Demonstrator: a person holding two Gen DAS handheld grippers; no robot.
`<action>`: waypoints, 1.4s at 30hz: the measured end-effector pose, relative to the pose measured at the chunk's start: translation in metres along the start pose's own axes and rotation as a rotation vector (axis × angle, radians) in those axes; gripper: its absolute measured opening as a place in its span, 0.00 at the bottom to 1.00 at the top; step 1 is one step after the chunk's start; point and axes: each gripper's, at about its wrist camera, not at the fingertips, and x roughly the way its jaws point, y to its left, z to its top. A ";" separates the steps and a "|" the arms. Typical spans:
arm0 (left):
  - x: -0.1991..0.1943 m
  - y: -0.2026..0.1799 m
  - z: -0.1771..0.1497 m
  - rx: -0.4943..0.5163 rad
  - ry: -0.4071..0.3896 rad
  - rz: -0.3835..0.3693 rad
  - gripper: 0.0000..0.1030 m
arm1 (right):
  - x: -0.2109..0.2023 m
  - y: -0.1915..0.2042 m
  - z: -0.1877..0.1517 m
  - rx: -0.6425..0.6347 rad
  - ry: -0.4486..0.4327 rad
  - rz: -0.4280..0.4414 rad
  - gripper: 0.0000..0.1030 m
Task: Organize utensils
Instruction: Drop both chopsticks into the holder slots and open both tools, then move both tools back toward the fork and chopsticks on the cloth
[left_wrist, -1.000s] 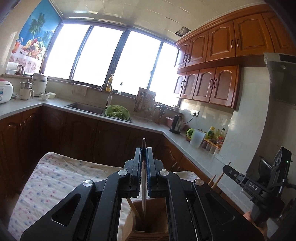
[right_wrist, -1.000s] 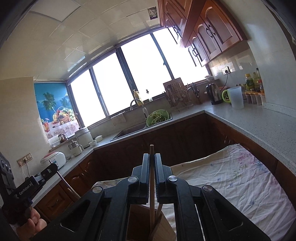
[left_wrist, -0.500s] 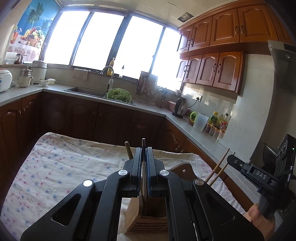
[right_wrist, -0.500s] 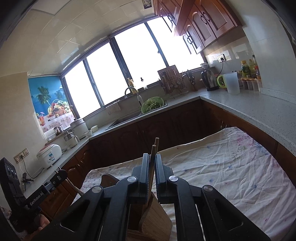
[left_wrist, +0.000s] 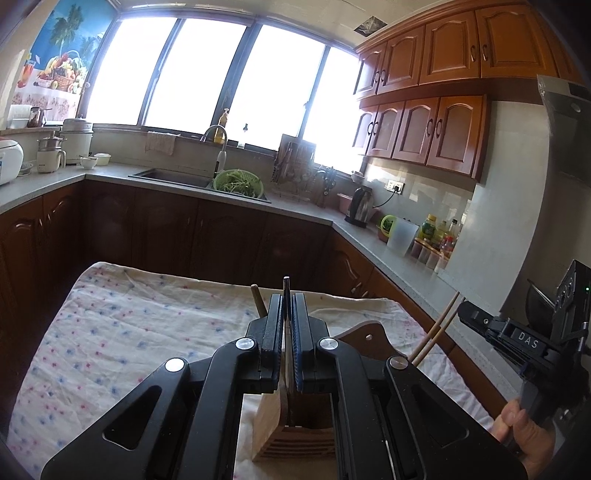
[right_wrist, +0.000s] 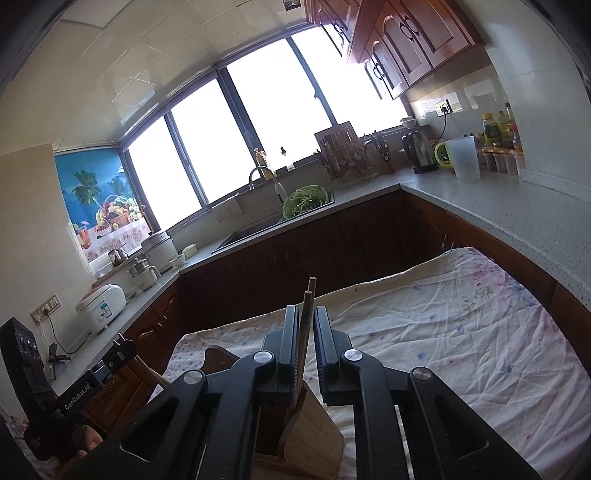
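Note:
A wooden utensil holder (left_wrist: 295, 437) stands on the cloth-covered table, right under both grippers. My left gripper (left_wrist: 287, 299) is shut on a thin metal utensil (left_wrist: 285, 286) whose lower end reaches down into the holder. A wooden handle (left_wrist: 255, 301) sticks up just left of it. In the right wrist view my right gripper (right_wrist: 306, 310) has its jaws opening, with a pair of wooden chopsticks (right_wrist: 307, 306) standing loose between them, their lower ends in the holder (right_wrist: 314, 432). The right gripper (left_wrist: 466, 307) and its chopsticks (left_wrist: 437, 326) also show in the left wrist view.
A white floral cloth (left_wrist: 129, 332) covers the table (right_wrist: 461, 332). A rounded wooden board with a hole (left_wrist: 365, 332) rises behind the holder. A person's hand (left_wrist: 524, 435) holds the right gripper. Dark cabinets, a worktop, sink and green colander (left_wrist: 238, 182) lie beyond.
Both grippers have tipped down over the holder, which shows more fully. The left one sank with the metal utensil. The right jaws have parted from the chopsticks.

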 end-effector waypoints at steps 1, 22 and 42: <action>-0.001 0.000 0.001 -0.001 0.005 -0.003 0.07 | -0.002 -0.001 0.001 0.008 -0.005 0.002 0.33; -0.076 0.004 -0.014 -0.029 -0.015 0.004 0.67 | -0.071 -0.018 -0.013 0.068 -0.042 0.022 0.93; -0.154 0.005 -0.084 -0.036 0.108 0.013 0.83 | -0.158 -0.026 -0.084 0.015 0.052 -0.056 1.00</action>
